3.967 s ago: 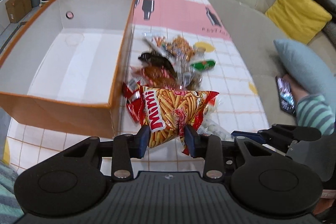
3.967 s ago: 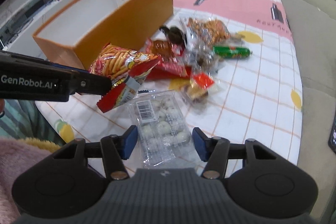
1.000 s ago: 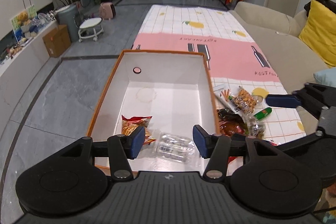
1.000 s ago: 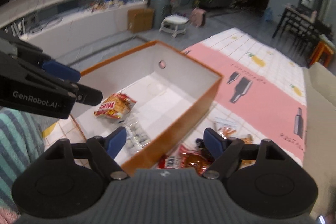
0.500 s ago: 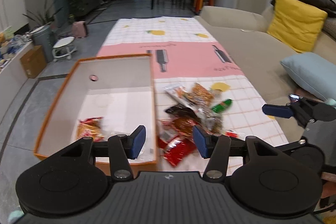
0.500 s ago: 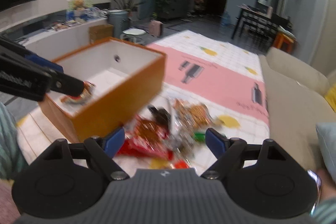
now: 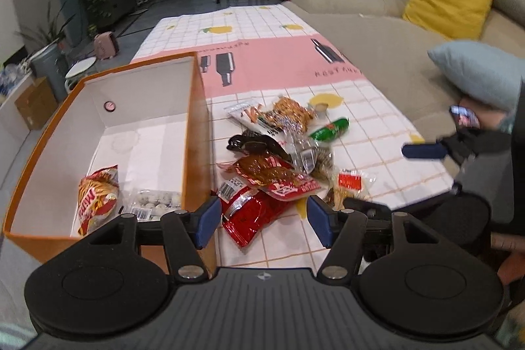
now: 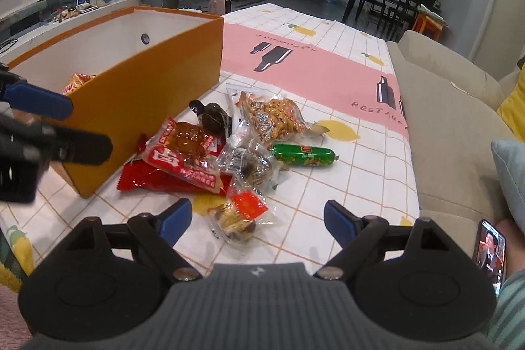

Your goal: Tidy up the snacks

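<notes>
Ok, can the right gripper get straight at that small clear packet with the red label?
Probably yes. The right gripper is empty, its jaws opening, and the small clear packet lies right ahead on the tablecloth, at the near edge of the pile with nothing on top.

phone (image 8: 490, 251): right edge cuts hand | Mimi bag (image 8: 77, 80): mostly behind box wall (image 8: 141, 94)

Left claw (image 7: 261, 220) and right claw (image 8: 257, 222), both empty, tilted downward, jaws opening.
</notes>
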Demonstrator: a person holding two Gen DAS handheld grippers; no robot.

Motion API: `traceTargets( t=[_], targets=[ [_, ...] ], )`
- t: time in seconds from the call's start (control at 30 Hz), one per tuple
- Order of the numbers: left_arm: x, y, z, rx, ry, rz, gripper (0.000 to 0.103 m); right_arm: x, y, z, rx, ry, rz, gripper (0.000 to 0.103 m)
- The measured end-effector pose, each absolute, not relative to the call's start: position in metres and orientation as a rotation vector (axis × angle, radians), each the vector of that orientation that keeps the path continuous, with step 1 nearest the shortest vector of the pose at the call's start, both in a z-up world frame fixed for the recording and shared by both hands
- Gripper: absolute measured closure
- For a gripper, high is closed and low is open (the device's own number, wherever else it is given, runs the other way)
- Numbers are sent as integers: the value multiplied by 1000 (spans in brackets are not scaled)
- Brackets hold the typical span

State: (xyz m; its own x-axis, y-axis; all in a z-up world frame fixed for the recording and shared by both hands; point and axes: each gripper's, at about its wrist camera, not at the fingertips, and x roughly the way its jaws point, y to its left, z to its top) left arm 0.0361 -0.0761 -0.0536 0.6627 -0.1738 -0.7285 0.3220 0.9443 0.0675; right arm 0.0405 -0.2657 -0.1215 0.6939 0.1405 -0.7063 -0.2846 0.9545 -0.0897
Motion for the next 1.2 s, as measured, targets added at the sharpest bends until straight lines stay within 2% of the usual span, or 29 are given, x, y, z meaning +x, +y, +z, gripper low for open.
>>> traceTargets(
  t=[0.23,0.37,0.57,0.67,0.7,0.73,0.83,1.0,1.2],
  targets=[
    [45,-97,-60,418,752,-370,33,56,-270,-129,-192,797,256,20],
    [51,-110,-76,582,724,-426,33,66,-273,-136,-150,843,273,29],
    [61,-121,-101,706,722,-456,36,75,-274,-145,-138,881,275,34],
    [62,-127,-109,735,713,-480,50,79,-274,-148,-127,893,284,45],
    [61,-129,-111,746,707,-483,61,80,-274,-149,-123,896,288,48],
    [60,-131,-113,753,706,-488,65,80,-273,-149,-120,898,296,55],
    [57,-132,-115,733,713,-504,82,79,-271,-148,-133,898,305,58],
    [50,-130,-110,689,695,-480,92,78,-270,-146,-136,910,287,60],
    [34,-123,-88,608,704,-489,97,71,-275,-144,-111,958,259,60]
  ],
)
